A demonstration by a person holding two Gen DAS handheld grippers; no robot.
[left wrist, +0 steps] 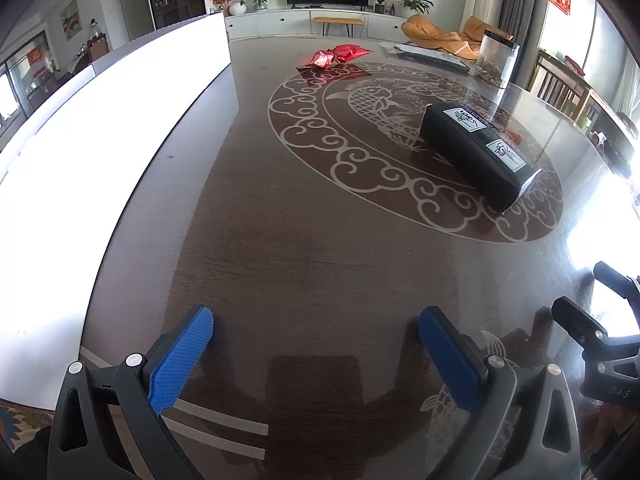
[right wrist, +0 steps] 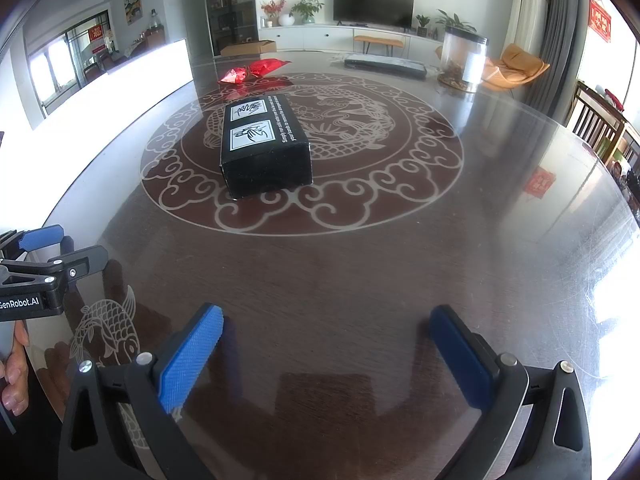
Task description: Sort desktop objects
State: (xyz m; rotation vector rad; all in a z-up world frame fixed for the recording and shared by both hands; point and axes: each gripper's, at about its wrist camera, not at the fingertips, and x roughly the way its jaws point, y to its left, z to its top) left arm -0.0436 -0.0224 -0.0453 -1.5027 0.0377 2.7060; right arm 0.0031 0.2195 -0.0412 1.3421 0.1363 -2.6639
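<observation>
Right now you are holding the left gripper [left wrist: 316, 356] spread wide and empty, low over the near edge of the dark glass-topped table [left wrist: 304, 248], and the right gripper [right wrist: 326, 356] is spread just as wide beside it, also gripping nothing. Your hand [right wrist: 14, 364] is showing at the side of the right wrist view, wrapped round the left tool's handle. Taking the black box [right wrist: 266, 146] as the landmark: it is lying flat inside the ring of cloud scrolls, well apart from both sets of blue pads, with its short end facing the right gripper. Beyond the box, toward the far edge, the red foil packet [right wrist: 256, 70] is lying; farther off to the box's right, a long flat dark package [right wrist: 384, 65] and a clear cylindrical jar [right wrist: 464, 60] are standing near that same far edge. To the box's left a bright white panel [left wrist: 120, 128] is running along the table side. By my reading you are only starting the sort, with nothing picked yet. The box looks the likeliest first target: reaching forward with the right gripper, you will need the fingers straddling its narrow width before closing.
</observation>
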